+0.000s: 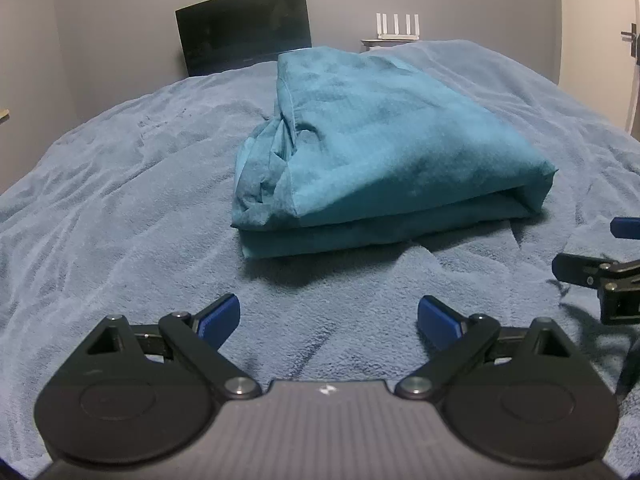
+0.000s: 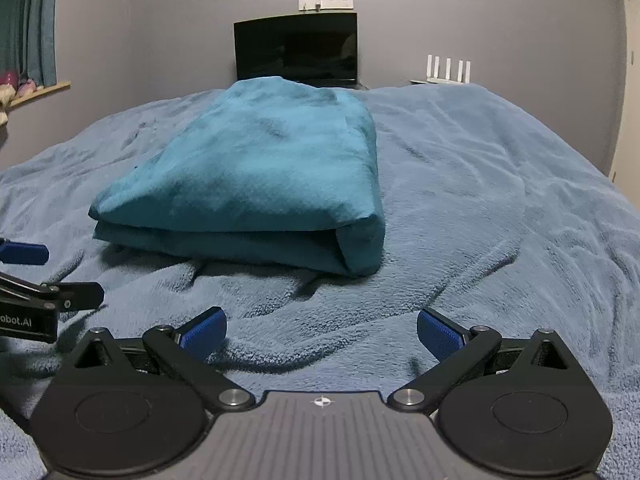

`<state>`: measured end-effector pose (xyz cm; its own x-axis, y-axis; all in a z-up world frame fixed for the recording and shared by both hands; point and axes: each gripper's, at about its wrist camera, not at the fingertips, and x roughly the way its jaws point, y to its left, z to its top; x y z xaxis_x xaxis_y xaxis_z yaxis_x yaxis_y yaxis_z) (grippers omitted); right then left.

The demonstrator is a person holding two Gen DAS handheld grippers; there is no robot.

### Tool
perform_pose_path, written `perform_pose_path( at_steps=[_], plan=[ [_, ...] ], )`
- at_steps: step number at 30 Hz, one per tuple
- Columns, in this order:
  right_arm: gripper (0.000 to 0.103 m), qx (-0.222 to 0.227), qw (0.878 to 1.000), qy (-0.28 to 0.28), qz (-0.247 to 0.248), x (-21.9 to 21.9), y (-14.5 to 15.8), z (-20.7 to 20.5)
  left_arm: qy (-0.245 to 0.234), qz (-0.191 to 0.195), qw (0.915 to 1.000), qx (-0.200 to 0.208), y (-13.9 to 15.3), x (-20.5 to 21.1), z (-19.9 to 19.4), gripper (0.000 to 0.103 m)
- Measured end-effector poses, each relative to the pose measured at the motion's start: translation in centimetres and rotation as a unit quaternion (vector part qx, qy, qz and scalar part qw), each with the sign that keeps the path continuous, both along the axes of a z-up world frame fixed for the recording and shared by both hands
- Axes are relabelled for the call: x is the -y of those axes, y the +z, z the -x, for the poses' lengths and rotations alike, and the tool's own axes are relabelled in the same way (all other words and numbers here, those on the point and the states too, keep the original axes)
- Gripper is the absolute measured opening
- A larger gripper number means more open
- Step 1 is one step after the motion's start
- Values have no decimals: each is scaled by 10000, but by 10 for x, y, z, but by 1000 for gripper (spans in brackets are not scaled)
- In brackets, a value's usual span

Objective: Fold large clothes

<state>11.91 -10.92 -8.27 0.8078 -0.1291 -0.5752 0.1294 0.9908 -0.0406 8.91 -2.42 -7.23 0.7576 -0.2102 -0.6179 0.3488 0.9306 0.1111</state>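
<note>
Evidently folding was complete: the teal garment (image 1: 384, 152) lay as a compact stack mid-bed on the blue blanket (image 1: 120, 200), while the left gripper (image 1: 329, 318) and right gripper (image 2: 322, 330), both wide and empty, hung near, apart from it.

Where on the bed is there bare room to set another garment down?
Blanket lies bare left of the folded garment, and right of it to the bed edge. Crowded only in front, where the left gripper and right gripper sit, jaws open.
</note>
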Motion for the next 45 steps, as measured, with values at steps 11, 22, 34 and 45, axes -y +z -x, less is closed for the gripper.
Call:
perform_pose_path(
  at_steps=[11, 22, 34, 45],
  plan=[
    [103, -42, 10000, 13, 26, -1, -1, -3, -17, -7, 9999, -110, -3, 0, -5, 96],
    [103, -46, 10000, 12, 37, -2, -1, -3, -23, -37, 9999, -121, -4, 3, -7, 96],
    [103, -50, 10000, 6, 39, -3, -2, -3, -18, -35, 9999, -145, -5, 4, -7, 96],
    [103, -52, 10000, 9, 48, -3, -2, -3, -30, -33, 9999, -151, -6, 4, -8, 96]
  ],
)
